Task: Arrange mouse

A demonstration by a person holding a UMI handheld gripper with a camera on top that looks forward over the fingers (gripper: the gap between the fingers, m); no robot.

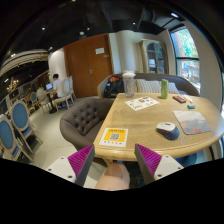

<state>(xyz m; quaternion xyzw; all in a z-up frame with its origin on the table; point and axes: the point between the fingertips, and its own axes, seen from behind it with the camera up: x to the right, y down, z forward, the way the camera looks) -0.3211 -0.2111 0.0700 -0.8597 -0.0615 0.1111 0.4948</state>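
A white mouse (166, 127) lies on the round wooden table (150, 118), ahead and to the right of my fingers, next to a grey mouse pad (192, 122). My gripper (113, 160) is open and empty, held above the table's near edge, its two magenta pads (80, 160) spread wide apart. A yellow-and-white card (114, 137) lies on the table just ahead between the fingers. A pale rounded shape, perhaps a knee (112, 178), shows low between the fingers.
A grey tufted armchair (82, 118) stands left of the table. Paper sheets (141, 103), a small dark object (180, 99) and a bottle (163, 89) sit farther on the table. A sofa (150, 86) stands beyond. White chairs (12, 135) line the left side.
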